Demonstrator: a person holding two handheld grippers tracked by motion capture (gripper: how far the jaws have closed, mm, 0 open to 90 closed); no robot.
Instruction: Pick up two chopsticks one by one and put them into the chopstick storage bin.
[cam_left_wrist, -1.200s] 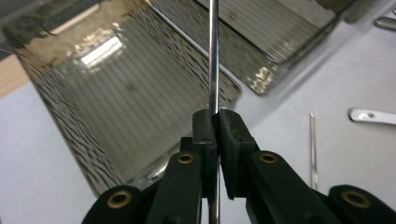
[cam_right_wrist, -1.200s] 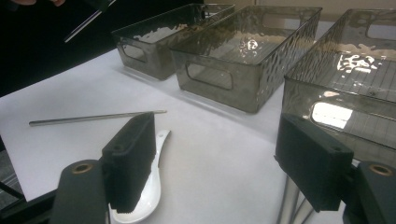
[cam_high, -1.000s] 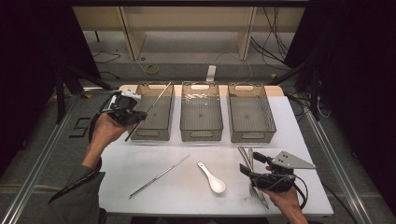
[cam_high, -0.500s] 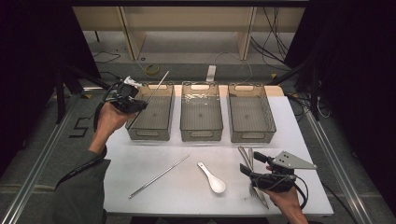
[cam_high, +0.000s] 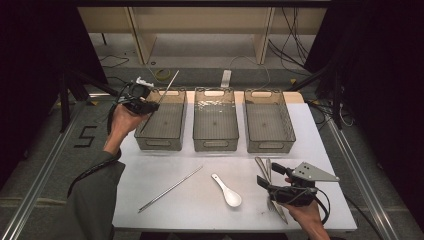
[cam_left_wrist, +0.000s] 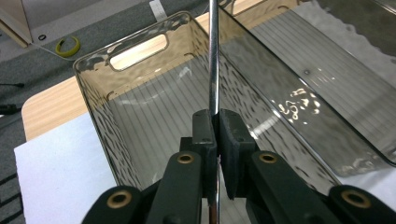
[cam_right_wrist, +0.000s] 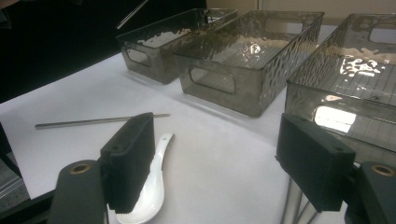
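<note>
- Left gripper (cam_high: 145, 104) jaws are clamping a metal chopstick (cam_left_wrist: 214, 56) over the left bin (cam_high: 162, 142), near the bench's far-left corner.
- Right gripper (cam_right_wrist: 219, 161) jaws are standing wide, holding nothing.

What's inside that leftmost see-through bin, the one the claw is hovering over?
The left bin looks empty so far: its ribbed floor is bare. The left claw grips a metal chopstick over it; the claw covers part of the near end.
</note>
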